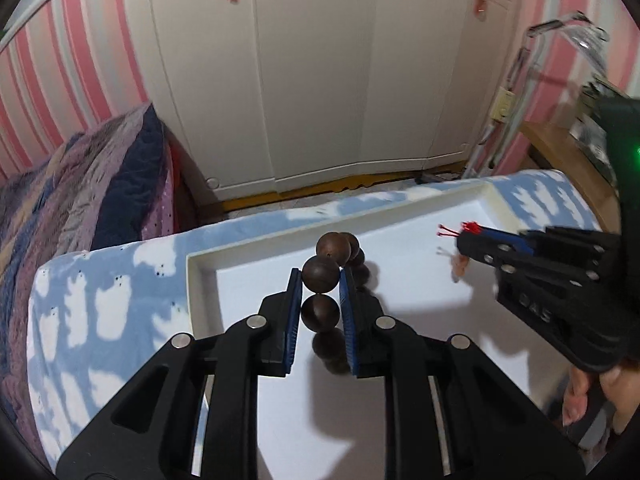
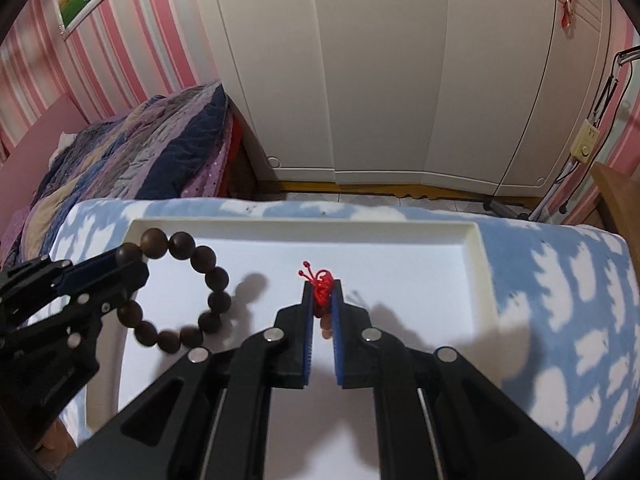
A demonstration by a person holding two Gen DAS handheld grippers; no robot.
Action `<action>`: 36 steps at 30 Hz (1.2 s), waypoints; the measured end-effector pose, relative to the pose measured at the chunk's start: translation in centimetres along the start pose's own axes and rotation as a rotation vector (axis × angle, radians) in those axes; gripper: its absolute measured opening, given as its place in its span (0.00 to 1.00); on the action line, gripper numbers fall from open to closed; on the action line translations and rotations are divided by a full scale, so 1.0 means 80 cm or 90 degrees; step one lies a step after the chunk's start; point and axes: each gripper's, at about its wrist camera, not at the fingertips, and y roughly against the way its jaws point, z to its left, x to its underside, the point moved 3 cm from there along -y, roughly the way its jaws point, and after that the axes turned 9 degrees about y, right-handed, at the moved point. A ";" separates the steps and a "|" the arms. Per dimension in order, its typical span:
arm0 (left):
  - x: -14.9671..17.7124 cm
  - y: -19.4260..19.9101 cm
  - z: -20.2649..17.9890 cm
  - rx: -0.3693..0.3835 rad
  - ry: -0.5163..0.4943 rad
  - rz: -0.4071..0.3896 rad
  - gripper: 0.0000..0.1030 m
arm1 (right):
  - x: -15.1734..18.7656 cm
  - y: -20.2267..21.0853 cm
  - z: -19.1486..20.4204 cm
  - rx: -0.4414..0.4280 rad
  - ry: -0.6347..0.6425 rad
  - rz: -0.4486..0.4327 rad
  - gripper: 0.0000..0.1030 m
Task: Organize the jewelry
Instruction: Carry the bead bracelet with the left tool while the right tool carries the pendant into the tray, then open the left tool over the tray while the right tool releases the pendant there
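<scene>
Both grippers: black plastic bodies w/ long triangular cut-outs, silver round rivets at the linkage pivots, thin metal rails down each side. Left gripper (image 1: 320, 280) has blue ribbed pads (image 1: 295, 300) lining the inner faces of its fingers; same blue pads on right gripper (image 2: 322, 292). From the left cam, the right gripper's side shows embossed lettering, too blurred to read, plus a green light glow on its upper housing. A bare hand (image 1: 592, 396) shows just below that lettering; no sleeve visible.
</scene>
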 end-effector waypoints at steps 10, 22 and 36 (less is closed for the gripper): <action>-0.003 -0.055 0.060 -0.072 0.028 0.034 0.17 | -0.031 -0.050 0.002 0.008 0.005 0.022 0.08; -0.005 -0.093 0.051 -0.090 0.055 0.093 0.19 | -0.020 -0.079 0.001 0.006 -0.006 0.052 0.11; 0.014 -0.025 0.029 -0.070 0.077 0.027 0.52 | -0.018 -0.012 -0.014 0.004 0.018 0.024 0.56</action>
